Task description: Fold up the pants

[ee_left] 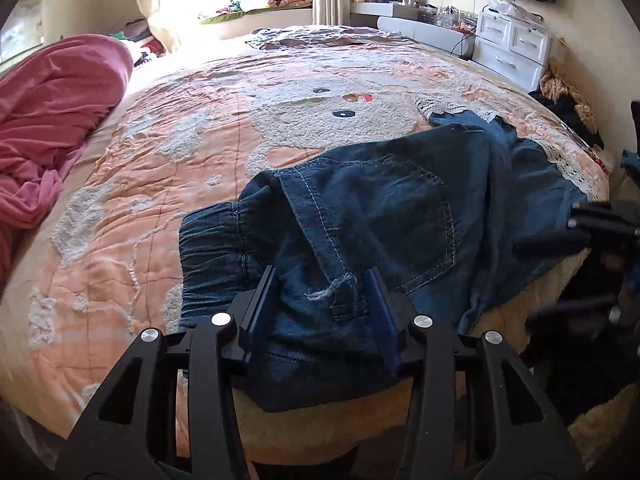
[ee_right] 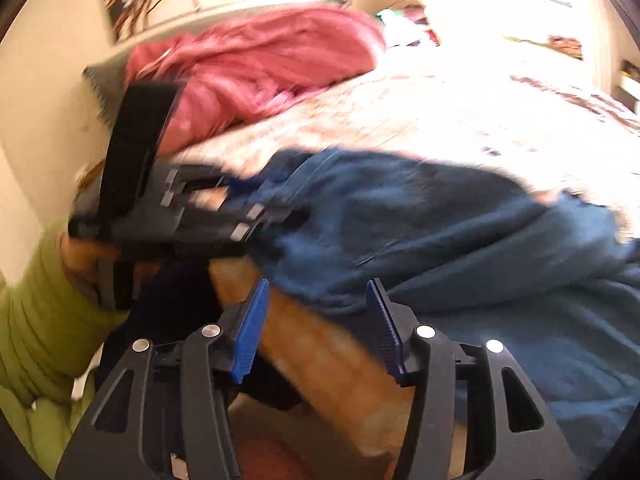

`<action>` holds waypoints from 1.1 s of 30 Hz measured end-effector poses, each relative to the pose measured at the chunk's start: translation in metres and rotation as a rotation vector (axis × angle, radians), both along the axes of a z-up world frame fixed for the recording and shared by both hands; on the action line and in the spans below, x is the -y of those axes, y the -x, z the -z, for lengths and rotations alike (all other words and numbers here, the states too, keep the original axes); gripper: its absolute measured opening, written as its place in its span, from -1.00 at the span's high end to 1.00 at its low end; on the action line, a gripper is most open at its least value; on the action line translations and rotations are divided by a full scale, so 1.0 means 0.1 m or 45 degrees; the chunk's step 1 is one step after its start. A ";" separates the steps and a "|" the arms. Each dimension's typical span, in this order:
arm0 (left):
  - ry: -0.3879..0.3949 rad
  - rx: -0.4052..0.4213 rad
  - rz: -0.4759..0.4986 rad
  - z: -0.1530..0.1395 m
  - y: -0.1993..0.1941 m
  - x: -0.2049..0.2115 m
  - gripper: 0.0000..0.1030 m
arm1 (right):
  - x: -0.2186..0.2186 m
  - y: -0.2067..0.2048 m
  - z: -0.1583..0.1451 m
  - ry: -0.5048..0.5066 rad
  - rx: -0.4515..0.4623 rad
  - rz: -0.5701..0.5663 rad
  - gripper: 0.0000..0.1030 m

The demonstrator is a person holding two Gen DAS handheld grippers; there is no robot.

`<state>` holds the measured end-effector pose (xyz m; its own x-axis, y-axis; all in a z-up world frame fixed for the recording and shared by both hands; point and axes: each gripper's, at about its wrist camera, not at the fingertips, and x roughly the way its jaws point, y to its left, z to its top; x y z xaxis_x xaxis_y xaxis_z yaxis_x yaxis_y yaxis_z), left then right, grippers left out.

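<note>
The denim pants lie bunched at the bed's six-o'clock edge. The left gripper straddles the waistband with jaws partly apart, pads not visibly pinching. The right gripper hangs open and empty. Closing on one layer alone could drag the pants off the bed.

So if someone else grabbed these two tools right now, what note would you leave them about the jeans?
Left hand-held gripper: jaws apart, straddling a bunched fold of the jeans near the waistband; pads not clearly pressing.
Right hand-held gripper: open, nothing between the jaws, at the bed's near edge; that view is blurred.
Jeans: lying on the quilt at the near edge of the bed, partly doubled over, lace hems toward the far right.
Done: a rough first fold.
Left: smooth the fabric, fold again, tidy.
</note>
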<state>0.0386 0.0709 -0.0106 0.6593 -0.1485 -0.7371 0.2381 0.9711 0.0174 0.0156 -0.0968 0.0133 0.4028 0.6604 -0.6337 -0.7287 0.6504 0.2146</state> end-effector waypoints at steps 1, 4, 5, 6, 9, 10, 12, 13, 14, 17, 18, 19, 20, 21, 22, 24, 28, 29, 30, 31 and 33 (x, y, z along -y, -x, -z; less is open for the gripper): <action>-0.006 -0.001 -0.003 0.02 0.00 0.00 0.26 | 0.06 -0.04 -0.06 -0.025 0.011 0.042 0.04; -0.046 0.010 -0.006 0.04 0.00 0.04 0.26 | 0.08 -0.21 -0.14 -0.039 0.022 0.134 0.04; -0.061 0.014 -0.008 0.05 0.01 0.06 0.26 | 0.05 -0.31 -0.13 -0.013 0.025 0.156 0.04; -0.075 0.019 -0.008 0.06 0.01 0.07 0.26 | 0.02 -0.38 -0.10 0.012 0.020 0.167 0.04; -0.075 0.028 -0.011 0.08 0.00 0.07 0.26 | -0.08 -0.60 0.11 0.122 -0.085 0.188 0.04; -0.071 0.029 -0.011 0.08 0.00 0.06 0.26 | -0.12 -0.68 0.26 0.197 -0.144 0.210 0.04; -0.065 0.034 -0.010 0.09 0.00 0.07 0.26 | -0.12 -0.69 0.40 0.192 -0.154 0.232 0.04; -0.067 0.041 -0.006 0.09 0.00 0.07 0.26 | -0.11 -0.66 0.39 0.182 -0.137 0.231 0.04; -0.069 0.048 -0.004 0.09 0.00 0.08 0.25 | -0.10 -0.64 0.37 0.174 -0.130 0.226 0.04; -0.029 0.072 0.005 0.02 0.03 0.08 0.12 | 0.11 -0.62 0.23 0.023 -0.161 0.212 0.04; -0.003 0.079 0.004 -0.03 0.05 0.07 0.05 | 0.18 -0.61 0.15 -0.032 -0.148 0.219 0.04; 0.015 0.088 0.003 -0.08 0.07 0.07 0.01 | 0.31 -0.58 0.06 -0.068 -0.123 0.240 0.01; 0.036 0.100 0.003 -0.13 0.09 0.07 -0.01 | 0.40 -0.57 0.00 -0.081 -0.108 0.264 -0.02; 0.059 0.110 0.002 -0.19 0.12 0.08 -0.05 | 0.53 -0.56 -0.06 -0.093 -0.095 0.298 -0.08; 0.075 0.120 0.013 -0.24 0.15 0.10 -0.07 | 0.63 -0.56 -0.09 -0.107 -0.090 0.325 -0.10; 0.086 0.154 0.053 -0.34 0.20 0.19 -0.13 | 0.80 -0.56 -0.13 -0.119 -0.086 0.385 -0.13; 0.097 0.178 0.130 -0.48 0.24 0.43 -0.25 | 1.09 -0.60 -0.18 -0.113 -0.078 0.510 -0.24; 0.109 0.178 0.151 -0.50 0.25 0.48 -0.26 | 1.14 -0.60 -0.19 -0.106 -0.071 0.528 -0.26; 0.133 0.174 0.182 -0.52 0.24 0.54 -0.28 | 1.19 -0.60 -0.21 -0.104 -0.064 0.541 -0.33; 0.150 0.165 0.208 -0.52 0.23 0.60 -0.29 | 1.23 -0.61 -0.21 -0.102 -0.055 0.561 -0.41; 0.156 0.142 0.242 -0.49 0.19 0.74 -0.30 | 1.33 -0.61 -0.23 -0.086 -0.037 0.590 -0.45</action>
